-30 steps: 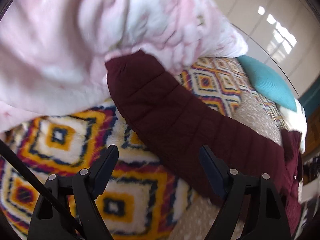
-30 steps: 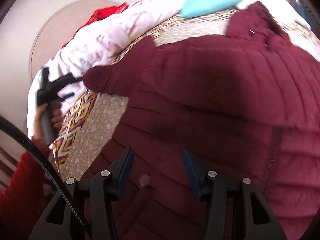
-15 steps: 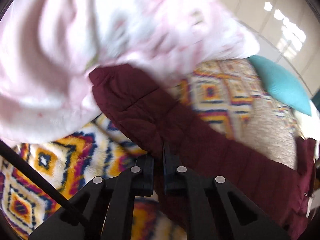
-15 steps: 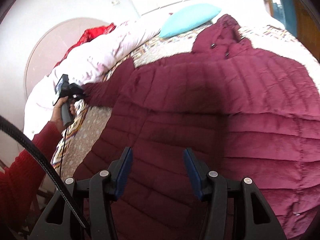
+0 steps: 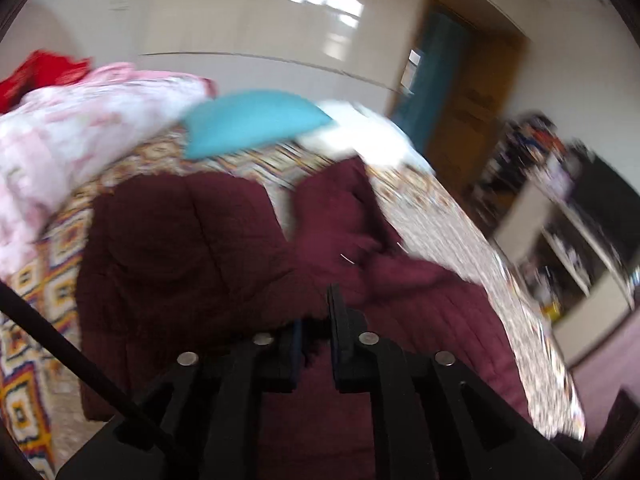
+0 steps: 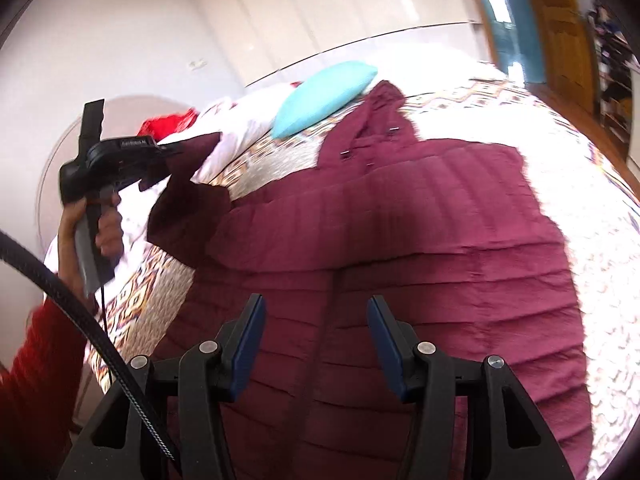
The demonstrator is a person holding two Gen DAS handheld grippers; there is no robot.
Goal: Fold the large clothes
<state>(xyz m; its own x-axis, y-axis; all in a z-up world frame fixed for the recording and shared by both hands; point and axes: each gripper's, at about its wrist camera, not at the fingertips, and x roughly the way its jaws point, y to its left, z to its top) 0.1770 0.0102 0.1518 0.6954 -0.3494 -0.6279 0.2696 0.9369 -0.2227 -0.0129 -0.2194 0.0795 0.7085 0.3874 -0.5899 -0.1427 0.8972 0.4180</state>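
A large maroon quilted jacket (image 6: 400, 220) lies spread on the bed, its collar toward the teal pillow. My left gripper (image 5: 316, 320) is shut on the jacket's sleeve (image 5: 180, 248), which hangs in folds from the jaws above the jacket body (image 5: 420, 300). In the right wrist view the left gripper (image 6: 176, 152) is raised at the far left with the sleeve (image 6: 188, 208) lifted off the bed. A hand (image 6: 92, 224) grips its handle. My right gripper (image 6: 316, 320) hovers open over the jacket's lower body, with nothing between its pads.
A patterned bedspread (image 6: 500, 108) covers the bed. A teal pillow (image 6: 324, 96) lies at its head. A pink-white duvet (image 5: 60, 144) and a red garment (image 5: 36, 76) are heaped on the left. A wooden door (image 5: 472, 100) and shelves (image 5: 560, 240) stand to the right.
My left gripper shut on the sleeve near its cuff, then lifted it and swung it toward the jacket body. The right gripper drew back a little and stays open.
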